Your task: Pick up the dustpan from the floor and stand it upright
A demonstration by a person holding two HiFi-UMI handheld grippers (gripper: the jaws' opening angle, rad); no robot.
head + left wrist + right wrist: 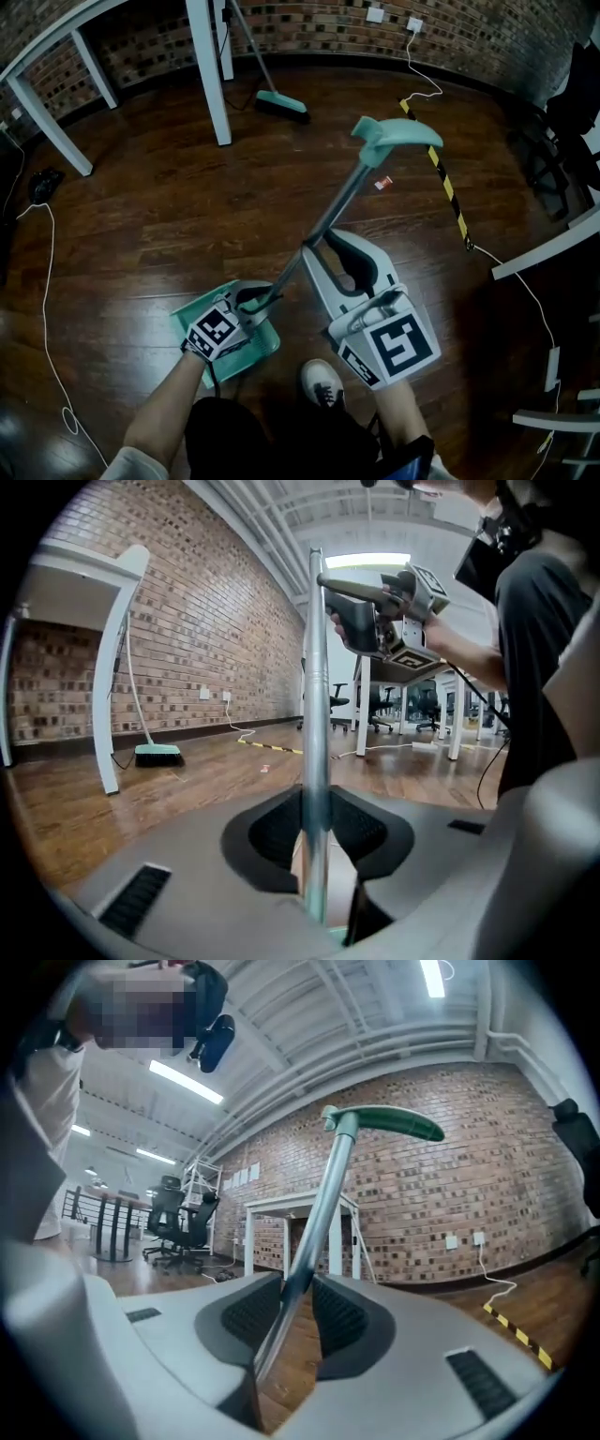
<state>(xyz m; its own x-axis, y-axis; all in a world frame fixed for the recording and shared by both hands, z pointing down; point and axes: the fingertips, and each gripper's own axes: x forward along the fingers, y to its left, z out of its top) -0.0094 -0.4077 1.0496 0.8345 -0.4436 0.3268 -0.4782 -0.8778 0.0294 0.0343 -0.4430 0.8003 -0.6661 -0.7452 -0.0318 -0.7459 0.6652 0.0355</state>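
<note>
The dustpan has a teal pan (246, 354) low on the floor by my feet. Its metal pole (333, 211) slants up to a teal grip (398, 136). My left gripper (272, 298) is shut on the pole just above the pan. In the left gripper view the pole (316, 696) stands upright between the pads (272, 832). Higher up the pole, my right gripper (314, 246) is clamped on its middle. The right gripper view shows the pole (323, 1204) leaning between the pads (342, 1316), with the teal grip (394, 1121) above. The right gripper (380, 616) also shows in the left gripper view.
A broom (281, 105) leans near a white table leg (208, 70) at the back. A yellow-black strip (445, 187) and a white cable (47, 309) lie on the wooden floor. White furniture (548, 248) stands at the right. My shoe (323, 384) is beside the pan.
</note>
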